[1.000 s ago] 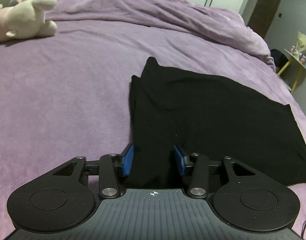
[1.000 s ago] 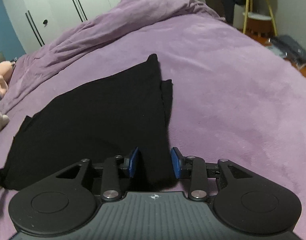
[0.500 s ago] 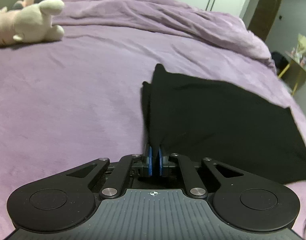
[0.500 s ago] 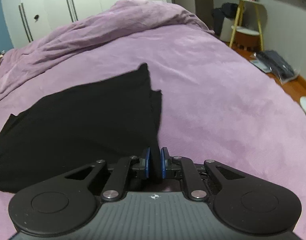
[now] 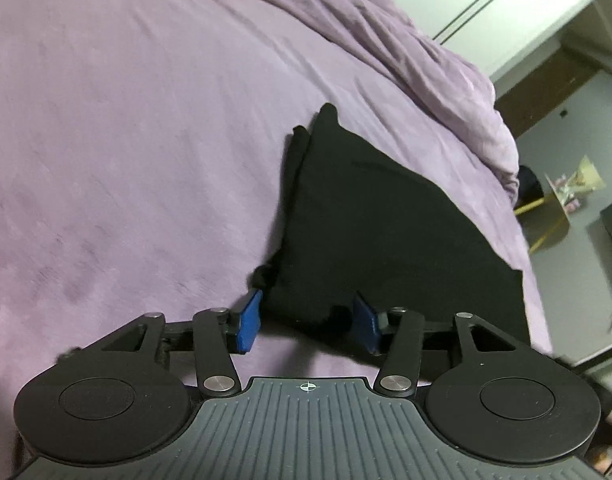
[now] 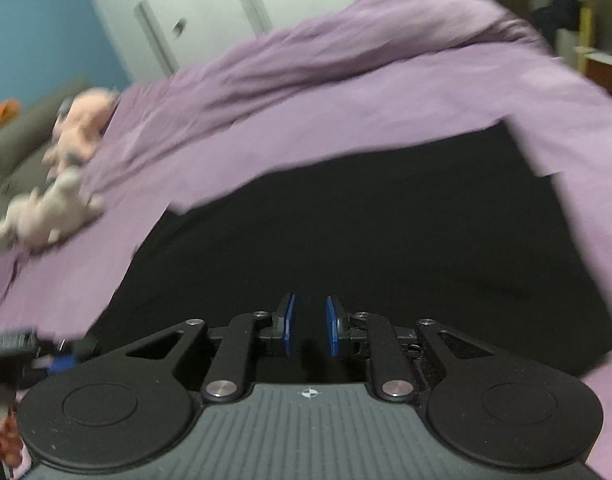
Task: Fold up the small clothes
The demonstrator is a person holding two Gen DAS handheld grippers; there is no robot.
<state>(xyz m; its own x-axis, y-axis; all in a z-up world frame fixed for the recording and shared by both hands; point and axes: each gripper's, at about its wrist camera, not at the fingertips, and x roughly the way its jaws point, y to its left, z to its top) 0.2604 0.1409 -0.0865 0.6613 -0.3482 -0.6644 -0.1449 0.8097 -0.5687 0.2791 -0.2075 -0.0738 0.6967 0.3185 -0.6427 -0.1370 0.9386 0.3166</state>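
- Bed (image 5: 125, 152), covered in purple fabric, fills most of both views; it carries everything below.
- Bunched purple duvet (image 5: 406, 40) runs along the far side of the bed, beyond the garment; white wardrobe doors (image 6: 241, 12) stand behind it.
- Black garment (image 5: 386, 232) lies flat on the bed, folded into a rough rectangle. In the left wrist view a doubled edge shows along its left side, ending in a small point at the far corner. In the right wrist view (image 6: 366, 232) it spreads wide across the frame, with motion blur on its edges.
- Plush toys (image 6: 61, 196), pale and pink, lie on the bed well apart from the garment, to its far left in the right wrist view; blurred.
- Yellow-legged side table (image 5: 554, 216) stands off the bed, past the garment's right edge.
- Left tongs (image 5: 308, 322): blue pads (image 5: 247, 320) spread wide, straddling the garment's near corner; nothing is gripped, and a strip of purple bedding shows just behind that corner.
- Right tongs (image 6: 309, 326): parted by a narrow gap, sitting over the garment's near edge; only dark cloth shows between the pads (image 6: 333, 326), with no visible pinch.
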